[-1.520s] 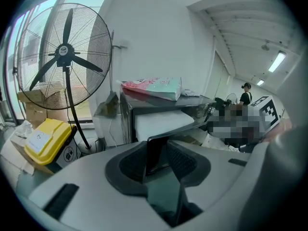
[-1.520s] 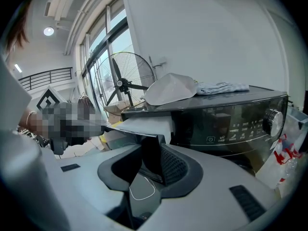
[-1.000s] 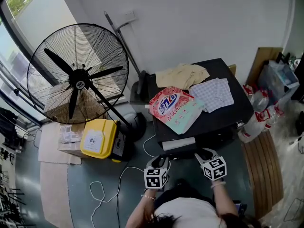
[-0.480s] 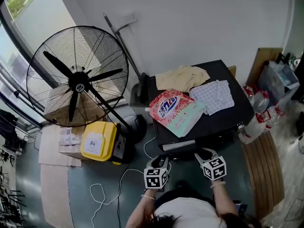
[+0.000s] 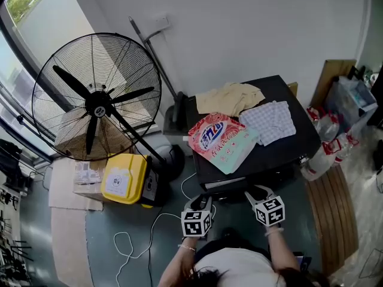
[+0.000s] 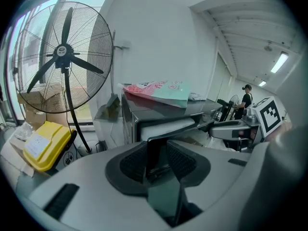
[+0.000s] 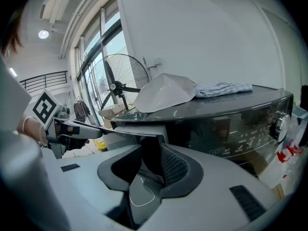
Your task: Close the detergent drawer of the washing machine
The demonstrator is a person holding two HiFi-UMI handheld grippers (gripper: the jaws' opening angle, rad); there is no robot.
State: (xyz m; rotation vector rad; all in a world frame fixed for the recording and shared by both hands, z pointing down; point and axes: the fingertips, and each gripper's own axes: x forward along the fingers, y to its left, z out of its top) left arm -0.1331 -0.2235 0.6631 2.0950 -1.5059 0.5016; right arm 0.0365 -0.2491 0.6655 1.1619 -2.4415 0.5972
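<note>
The dark washing machine (image 5: 281, 154) stands in front of me, seen from above in the head view. Its detergent drawer (image 5: 226, 183) shows as a thin pale strip at the machine's front left. My left gripper (image 5: 202, 201) is at the drawer's left end and my right gripper (image 5: 256, 191) at its right end. In the left gripper view the drawer (image 6: 166, 128) has its dark front panel between the pads of the left gripper (image 6: 156, 160). The right gripper view shows the drawer (image 7: 137, 130) the same way in my right gripper (image 7: 151, 165).
A detergent bag (image 5: 221, 137), beige cloth (image 5: 230, 94) and checked cloth (image 5: 272, 118) lie on the machine. A big floor fan (image 5: 96, 97) and a yellow box (image 5: 122, 175) stand left. A white cable (image 5: 137, 238) loops on the floor. Bags and bottles (image 5: 323, 142) crowd the right.
The white drawer stuck out from the machine's front a second ago. It has slid inward and now shows only as a thin strip. Both grippers stay almost where they were.
</note>
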